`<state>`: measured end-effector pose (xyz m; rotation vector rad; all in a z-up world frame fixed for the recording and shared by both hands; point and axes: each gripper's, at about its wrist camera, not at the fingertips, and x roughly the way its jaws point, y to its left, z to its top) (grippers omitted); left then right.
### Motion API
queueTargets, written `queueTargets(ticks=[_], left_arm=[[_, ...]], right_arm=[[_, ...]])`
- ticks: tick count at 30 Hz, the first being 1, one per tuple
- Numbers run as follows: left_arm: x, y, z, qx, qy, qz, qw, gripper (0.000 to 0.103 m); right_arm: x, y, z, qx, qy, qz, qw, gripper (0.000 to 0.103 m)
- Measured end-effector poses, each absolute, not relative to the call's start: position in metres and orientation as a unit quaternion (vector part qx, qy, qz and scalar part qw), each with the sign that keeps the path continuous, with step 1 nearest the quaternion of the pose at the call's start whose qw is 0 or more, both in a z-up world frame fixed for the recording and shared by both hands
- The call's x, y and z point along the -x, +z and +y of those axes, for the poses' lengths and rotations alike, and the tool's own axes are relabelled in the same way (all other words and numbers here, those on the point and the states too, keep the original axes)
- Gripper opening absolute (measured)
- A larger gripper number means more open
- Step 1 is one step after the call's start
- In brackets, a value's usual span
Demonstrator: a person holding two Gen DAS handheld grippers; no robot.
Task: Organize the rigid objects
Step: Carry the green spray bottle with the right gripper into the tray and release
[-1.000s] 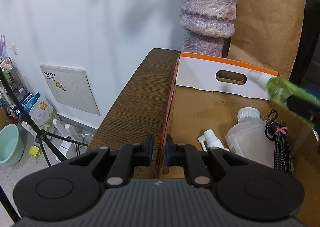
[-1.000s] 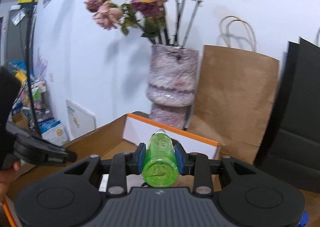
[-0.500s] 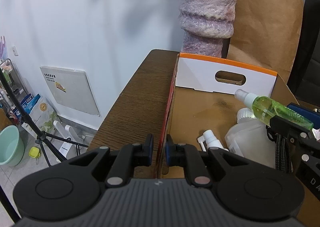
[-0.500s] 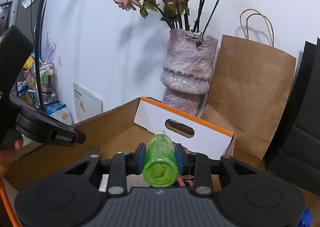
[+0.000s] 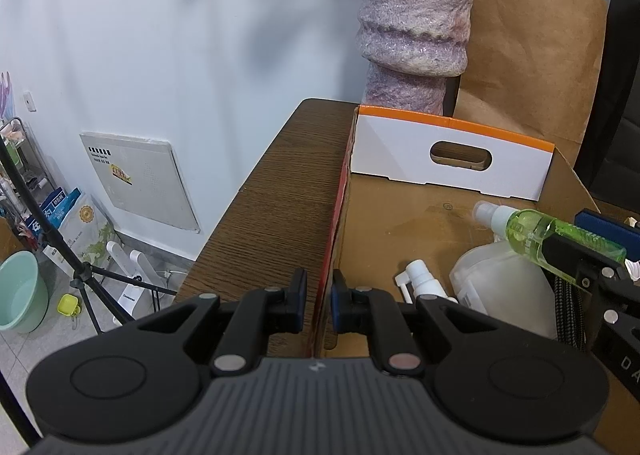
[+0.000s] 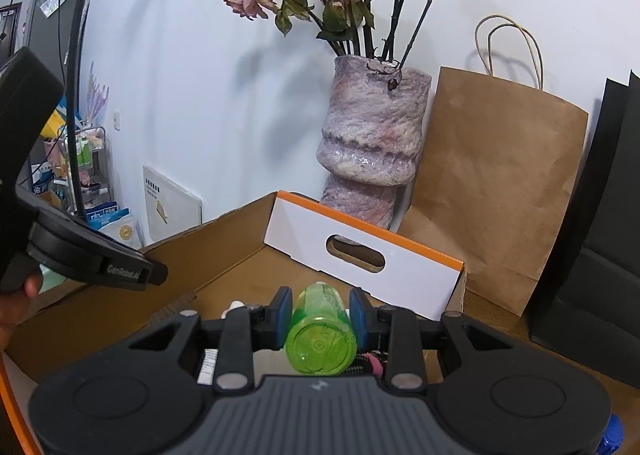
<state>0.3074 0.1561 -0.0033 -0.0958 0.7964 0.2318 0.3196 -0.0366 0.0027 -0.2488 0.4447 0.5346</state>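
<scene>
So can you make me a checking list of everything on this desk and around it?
Surface: brown wooden table.
Job's things: green spray bottle over the cardboard box; white nozzle bottle and clear pouch lie inside.
Clutter: flower vase, paper bag.
Grippers: left hand-held gripper straddles the box's wall; right hand-held gripper clamps the green spray bottle.
Cables: braided black cord in the box.
Surroundings: white wall, tripod, green bucket.

A brown wooden table (image 5: 280,195) carries a cardboard box (image 5: 448,171), a vase (image 5: 412,35) and a paper bag (image 5: 532,55)
</scene>
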Motion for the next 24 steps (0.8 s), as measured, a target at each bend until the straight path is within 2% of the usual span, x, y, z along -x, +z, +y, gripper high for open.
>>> queueTargets(ticks=[1, 2, 3, 5, 24], left_arm=[[-0.3075, -0.0033, 0.1562, 0.047, 0.112, 0.387, 0.914, 0.012], [-0.3075, -0.0032, 0.1555, 0.046, 0.113, 0.387, 0.914, 0.012], [-0.3075, -0.0033, 0.1557, 0.046, 0.112, 0.387, 0.914, 0.012], [-0.3075, -0.0032, 0.1556, 0.047, 0.113, 0.387, 0.914, 0.012], [-0.3076, -0.0033, 0.1554, 0.046, 0.113, 0.387, 0.914, 0.012]], right_arm=[[-0.3200, 0.0028, -0.0369, 0.121, 0.258, 0.219, 0.933, 0.029], [-0.3199, 0.0031, -0.0374, 0.119, 0.253, 0.218, 0.935, 0.039], [-0.3203, 0.0033, -0.0375, 0.119, 0.248, 0.218, 0.936, 0.064], [-0.3182, 0.0056, -0.0374, 0.120, 0.244, 0.211, 0.939, 0.097], [-0.3148, 0.0047, -0.0354, 0.135, 0.241, 0.203, 0.939, 0.102]])
